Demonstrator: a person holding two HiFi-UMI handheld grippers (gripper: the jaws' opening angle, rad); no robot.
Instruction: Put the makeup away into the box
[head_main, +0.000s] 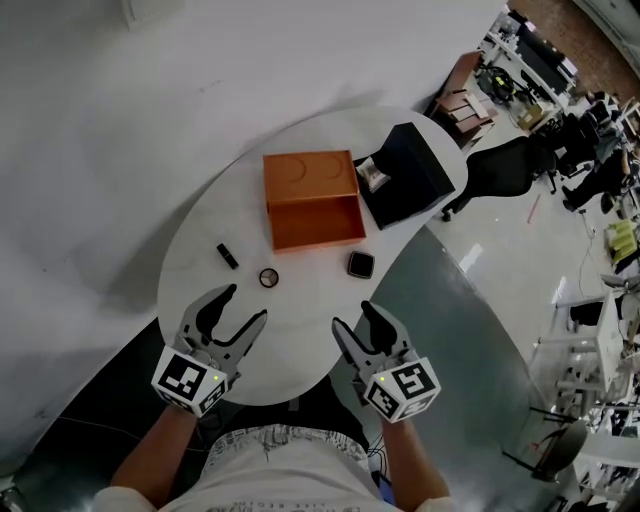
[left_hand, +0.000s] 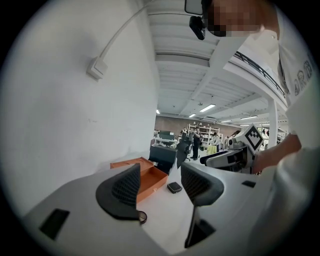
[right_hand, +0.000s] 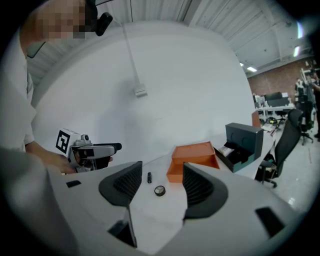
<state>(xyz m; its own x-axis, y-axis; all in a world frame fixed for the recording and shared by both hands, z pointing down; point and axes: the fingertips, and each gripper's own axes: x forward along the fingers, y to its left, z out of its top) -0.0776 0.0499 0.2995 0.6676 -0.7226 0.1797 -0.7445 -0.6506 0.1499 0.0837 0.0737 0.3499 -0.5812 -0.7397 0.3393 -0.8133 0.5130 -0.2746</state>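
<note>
While both grippers hang over the near part of the desk (head_main: 300, 340), head view: left gripper (head_main: 245, 305) and right gripper (head_main: 353, 318) have jaws spread, nothing between them. Orange box (head_main: 313, 222) is open mid-desk, long axis left-right, lid laid back on the far side. Makeup lies on the desk between box and grippers, pieces apart. Black tube (head_main: 228, 256) is at left, flat, long axis diagonal from upper-left to lower-right. Round compact (head_main: 268, 278) is near it on the right. Square compact (head_main: 361, 265) is further right, near the box's front right corner. Dark box (head_main: 405, 175) stands open just right of the orange one; pale item inside, can't tell what.

Left gripper view: jaws apart, empty. Orange box and square compact show in the gap. Round compact only peeks out under the left jaw; tube doesn't show. Right gripper is at right.

Right gripper view: jaws apart, empty. Tube and round compact sit in the gap, tube's long axis running away from the camera. Both boxes are behind; square compact doesn't show. Left gripper is at left.
</note>
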